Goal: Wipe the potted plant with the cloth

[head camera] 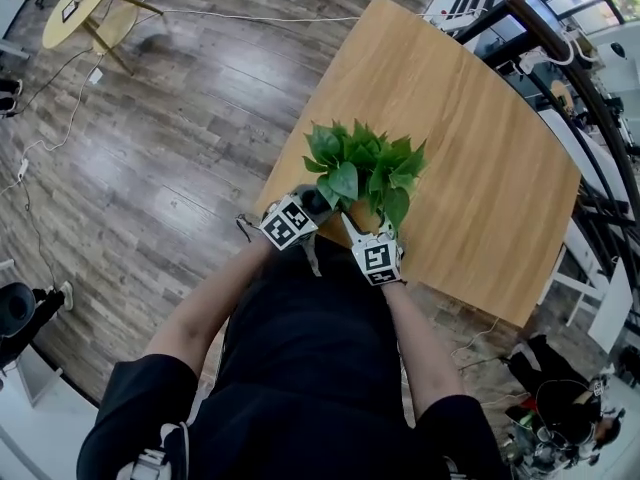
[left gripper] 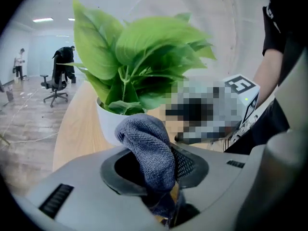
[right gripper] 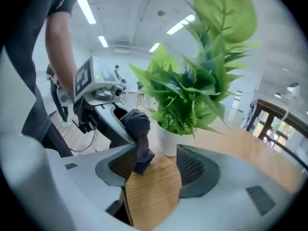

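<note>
A leafy green plant [head camera: 365, 168] in a small white pot [left gripper: 108, 123] stands at the near edge of the wooden table [head camera: 480, 148]. My left gripper [left gripper: 155, 166] is shut on a grey cloth [left gripper: 148, 150], which bulges up out of its jaws just short of the pot. In the right gripper view the same cloth [right gripper: 137, 125] hangs from the left gripper beside the pot [right gripper: 168, 139]. My right gripper [right gripper: 155, 166] stands open just before the pot, with only bare table between its pads. In the head view both grippers [head camera: 312, 208] [head camera: 366, 232] sit close under the leaves.
The table's near edge [head camera: 290, 183] runs right by the pot, with dark wood floor [head camera: 160, 148] to the left. A round yellow table [head camera: 80, 3] stands far left, railings and frames [head camera: 590, 98] to the right. An office chair [left gripper: 55, 88] and people stand far off.
</note>
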`<control>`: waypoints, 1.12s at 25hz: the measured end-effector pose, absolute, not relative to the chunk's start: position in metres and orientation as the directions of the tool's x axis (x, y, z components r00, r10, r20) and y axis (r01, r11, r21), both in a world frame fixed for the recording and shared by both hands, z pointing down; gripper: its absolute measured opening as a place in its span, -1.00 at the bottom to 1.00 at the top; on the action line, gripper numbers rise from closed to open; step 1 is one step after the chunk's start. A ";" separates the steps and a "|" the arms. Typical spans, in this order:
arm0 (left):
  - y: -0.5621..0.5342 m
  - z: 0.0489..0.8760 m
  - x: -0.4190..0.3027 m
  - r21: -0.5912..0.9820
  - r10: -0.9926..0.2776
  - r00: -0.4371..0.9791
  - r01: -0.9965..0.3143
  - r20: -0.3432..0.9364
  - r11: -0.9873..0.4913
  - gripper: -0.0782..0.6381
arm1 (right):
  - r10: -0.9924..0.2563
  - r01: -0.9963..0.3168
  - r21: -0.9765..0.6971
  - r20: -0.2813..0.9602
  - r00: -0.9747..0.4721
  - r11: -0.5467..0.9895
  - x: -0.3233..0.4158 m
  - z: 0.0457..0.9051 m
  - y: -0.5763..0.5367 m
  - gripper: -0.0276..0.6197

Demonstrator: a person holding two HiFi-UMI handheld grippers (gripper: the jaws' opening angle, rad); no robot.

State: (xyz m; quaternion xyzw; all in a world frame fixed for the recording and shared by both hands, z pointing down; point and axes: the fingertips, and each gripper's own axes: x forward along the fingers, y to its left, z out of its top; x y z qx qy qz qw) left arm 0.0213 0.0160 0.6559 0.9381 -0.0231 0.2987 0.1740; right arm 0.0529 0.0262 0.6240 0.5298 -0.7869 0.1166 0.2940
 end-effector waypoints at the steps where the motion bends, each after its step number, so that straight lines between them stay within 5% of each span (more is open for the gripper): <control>1: 0.020 0.651 0.017 0.329 0.060 0.831 -0.152 0.553 -0.932 -0.38 | -0.779 -0.928 0.086 0.574 -0.253 0.364 0.053 0.619 0.036 -0.09; 9: 0.073 0.606 0.001 0.315 0.125 0.888 -0.023 0.442 -0.949 -0.38 | -0.866 -0.973 -0.065 0.446 -0.227 0.221 0.043 0.560 0.083 -0.15; 11: 0.084 0.590 -0.004 0.314 0.127 0.904 -0.008 0.407 -0.949 -0.39 | -0.886 -0.971 -0.081 0.398 -0.238 0.224 0.037 0.540 0.089 -0.77; 18: 0.076 0.490 -0.024 0.345 0.000 0.978 -0.073 0.208 -0.936 -0.42 | -0.956 -0.955 -0.185 0.134 -0.260 0.233 0.026 0.433 0.087 -0.85; 28: 0.056 0.382 -0.015 0.205 -0.132 0.985 -0.152 0.107 -0.967 -0.44 | -0.948 -0.951 -0.019 -0.083 -0.306 0.309 0.000 0.317 0.076 -0.86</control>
